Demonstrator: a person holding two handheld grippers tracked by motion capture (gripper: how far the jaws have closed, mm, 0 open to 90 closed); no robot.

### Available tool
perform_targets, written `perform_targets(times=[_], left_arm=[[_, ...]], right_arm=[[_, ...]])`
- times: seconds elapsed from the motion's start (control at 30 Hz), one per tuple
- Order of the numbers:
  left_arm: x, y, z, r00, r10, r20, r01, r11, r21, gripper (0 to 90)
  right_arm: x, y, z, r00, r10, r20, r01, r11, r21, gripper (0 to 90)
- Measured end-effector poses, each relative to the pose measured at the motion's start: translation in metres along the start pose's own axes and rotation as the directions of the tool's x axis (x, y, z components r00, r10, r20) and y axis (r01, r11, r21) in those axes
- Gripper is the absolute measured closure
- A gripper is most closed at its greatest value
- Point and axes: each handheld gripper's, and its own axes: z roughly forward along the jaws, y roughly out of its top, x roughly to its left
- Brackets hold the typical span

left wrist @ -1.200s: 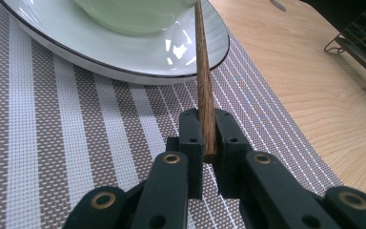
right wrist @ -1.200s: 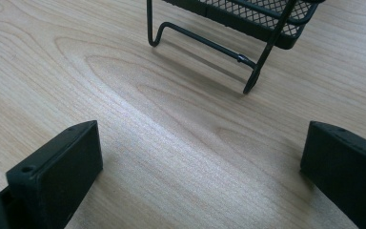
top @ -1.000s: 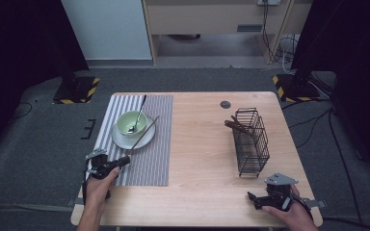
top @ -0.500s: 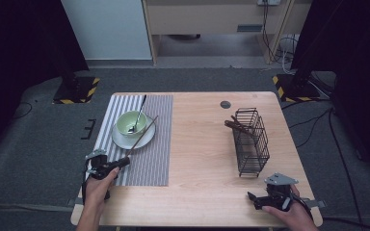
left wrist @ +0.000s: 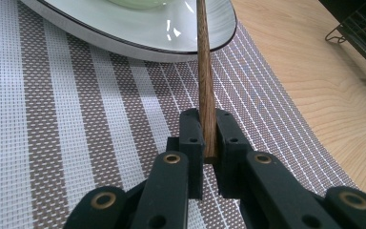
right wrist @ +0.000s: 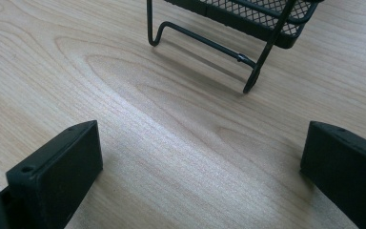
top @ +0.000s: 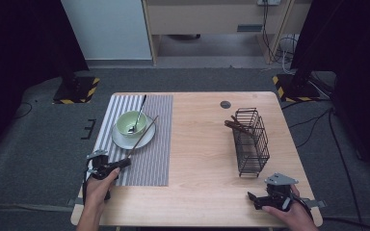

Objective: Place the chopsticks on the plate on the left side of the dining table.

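Left tool (left wrist: 208,143) pinching chopstick (left wrist: 203,71) at near end, far tip resting ahead on plate (left wrist: 124,40); keeping grip firm, lifting level; right tool (right wrist: 200,162) spread, idling before wire basket (right wrist: 248,19).

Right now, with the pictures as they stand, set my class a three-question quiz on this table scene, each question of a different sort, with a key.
1. True or false: the left gripper is shut on a wooden chopstick.
2. Where does the spoon rest? A) in the green bowl B) in the wire basket C) on the bare table
3. Fill in: the right gripper has its jaws ____, with nothing between them.

Key
1. True: in the left gripper view both pads clamp the stick's near end.
2. A: its handle leans out over the bowl's rim.
3. Open: the right gripper view has bare wood between the jaws.
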Motion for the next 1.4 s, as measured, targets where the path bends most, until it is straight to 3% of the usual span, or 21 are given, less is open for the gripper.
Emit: perform_targets(times=[0.53,1.4], left_arm=[[0.0037,-0.002,-0.0003,0.9997,-0.024,-0.002,0.024,0.9997,-0.009,82.2],[0.003,-0.0016,0.0001,0.9998,-0.019,-0.01,0.018,0.9998,-0.01,80.0]], right_arm=[[0.0001,-0.0001,-0.0002,1.0,0.001,0.002,-0.001,1.0,0.001,0.4],[0.0004,-0.0002,-0.0003,1.0,0.004,0.003,-0.004,1.0,-0.001,0.4]])
